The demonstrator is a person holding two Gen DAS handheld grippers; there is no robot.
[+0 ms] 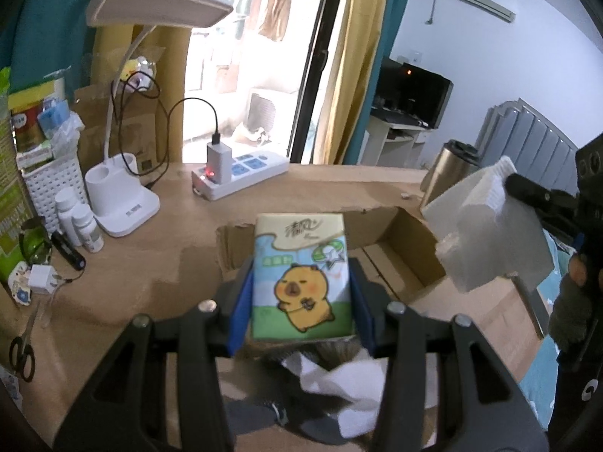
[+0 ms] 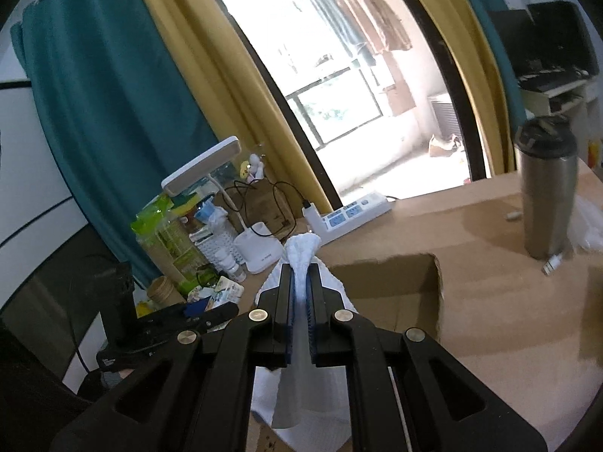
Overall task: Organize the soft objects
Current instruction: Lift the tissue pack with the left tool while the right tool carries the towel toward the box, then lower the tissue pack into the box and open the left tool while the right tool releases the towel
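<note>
Left tool (image 1: 301,293) clamps the capybara tissue pack (image 1: 301,277), held above the open cardboard box (image 1: 395,260) just ahead of it. Right tool (image 2: 300,293) pinches a folded white tissue stack (image 2: 301,260), also airborne beside the box. Neither item looks placed yet, so both drops remain; loose tissue (image 1: 339,388) lies below the left tool.

My left tool (image 1: 301,293) is black with blue pads, and it frames a tissue pack (image 1: 300,275) printed with an orange-yellow capybara on green grass under a pale blue sky, cream at the top. My right tool (image 2: 300,282) is black with blue pads too, around a plain white folded tissue (image 2: 301,252). The desk (image 2: 490,301) is tan cardboard brown. Toward its far left corner I see a white lamp (image 1: 124,173) and a white power strip (image 1: 241,173) with blue sockets. The flask (image 2: 546,192) is brushed steel with a dark lid. The curtains (image 2: 113,94) are teal and mustard yellow.
</note>
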